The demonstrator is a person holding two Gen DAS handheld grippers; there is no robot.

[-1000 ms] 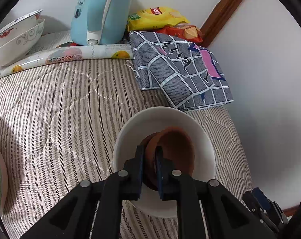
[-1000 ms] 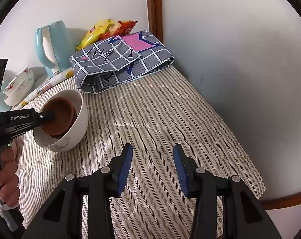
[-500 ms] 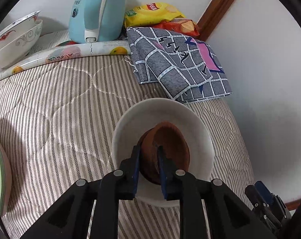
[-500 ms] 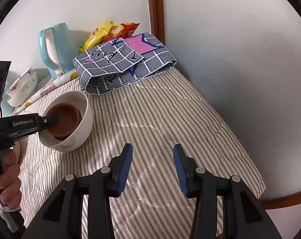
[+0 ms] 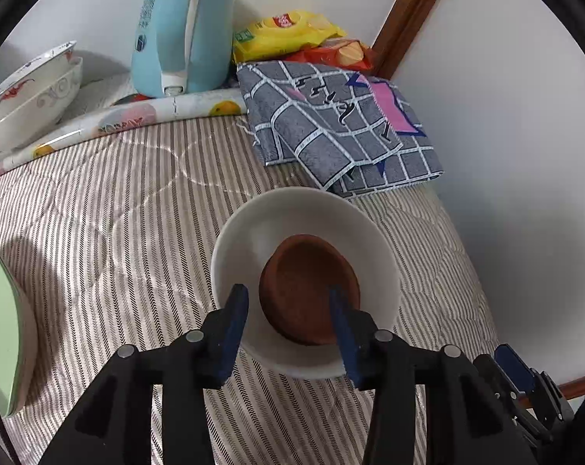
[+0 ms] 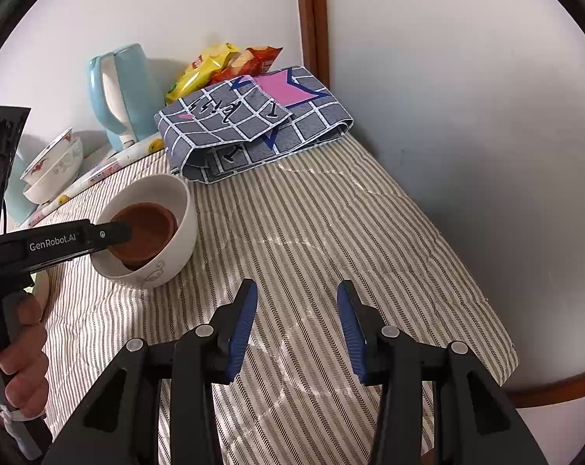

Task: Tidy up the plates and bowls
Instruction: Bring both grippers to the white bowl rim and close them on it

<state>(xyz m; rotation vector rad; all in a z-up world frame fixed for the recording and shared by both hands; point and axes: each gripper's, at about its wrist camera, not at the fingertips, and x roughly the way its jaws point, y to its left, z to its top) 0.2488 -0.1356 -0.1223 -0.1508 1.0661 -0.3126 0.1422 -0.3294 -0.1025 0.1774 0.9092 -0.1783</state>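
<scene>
The left claw stood with its jaws apart, straddling the near side of the brown bowl, which sat nested and slightly tilted inside the white bowl at the lower centre of the frame, on the striped quilt. The brown bowl lay directly ahead of the claw, between its fingers; whether a pad touched the rim was hard to tell. The right claw hung with jaws apart over bare quilt, with the white bowl to its left, so the left was clearly nearer. The right wrist view showed the white bowl's outer wall and its grey scroll; the left wrist view alone showed a green plate at the left edge, and both showed two stacked bowls at upper left.
</scene>
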